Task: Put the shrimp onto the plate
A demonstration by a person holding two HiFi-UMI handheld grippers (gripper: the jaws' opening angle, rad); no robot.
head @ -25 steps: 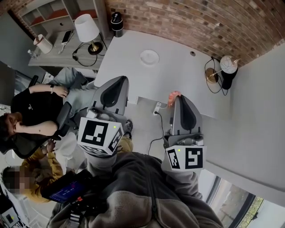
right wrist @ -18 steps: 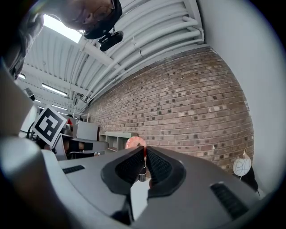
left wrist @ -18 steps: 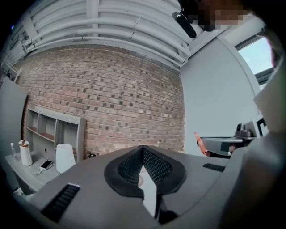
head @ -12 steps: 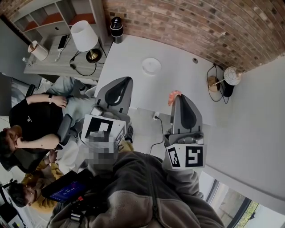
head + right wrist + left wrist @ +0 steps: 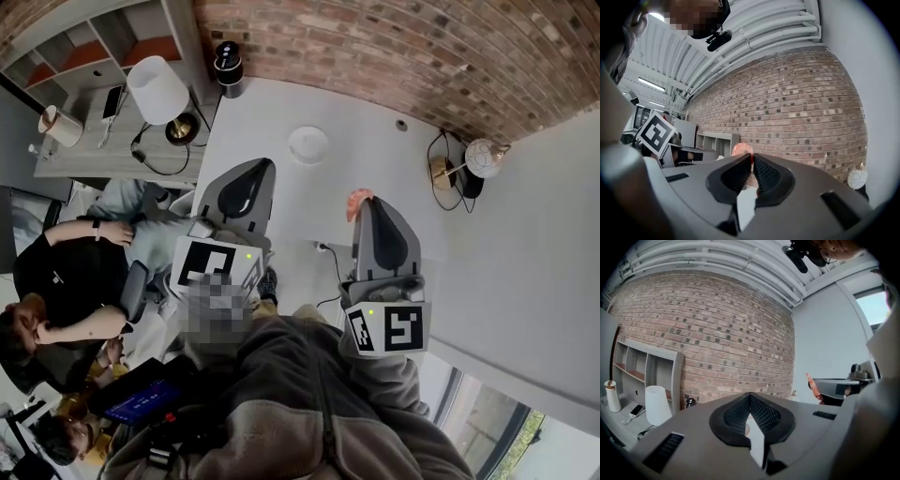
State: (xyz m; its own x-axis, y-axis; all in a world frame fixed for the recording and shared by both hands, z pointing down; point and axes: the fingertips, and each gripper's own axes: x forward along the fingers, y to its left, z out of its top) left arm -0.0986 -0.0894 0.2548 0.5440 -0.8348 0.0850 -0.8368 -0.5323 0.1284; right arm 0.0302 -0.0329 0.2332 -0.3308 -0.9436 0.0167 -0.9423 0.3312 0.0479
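The right gripper (image 5: 367,201) is clamping the shrimp (image 5: 355,200): in the right gripper view its jaws are pressing together on the pink body (image 5: 741,150), which is sticking up past the tips. So the pick-up is looking done, and the shrimp is riding in the air, not lying on anything.

The plate (image 5: 308,144) is sitting empty on the white table (image 5: 394,173). In the head view the shrimp is hanging well short of the plate, on the side nearer the person and off toward the person's right, over the table edge nearest the person. Nothing is standing between the shrimp and the plate.

The left gripper (image 5: 251,174) is hovering on the other side, also nearer the person than the plate and to its left. In the left gripper view its jaws (image 5: 750,397) are meeting at the tips with nothing caught between them, so it is idling and taking no part in the carry.

What is remaining, as I am judging it: the carry across to the plate, lowering until the shrimp is over the plate's middle, then the release. Roughly the first half is looking finished. The hold is looking narrow, near the shrimp's lower end, so the piece may be swinging or slipping if the move is being hurried.
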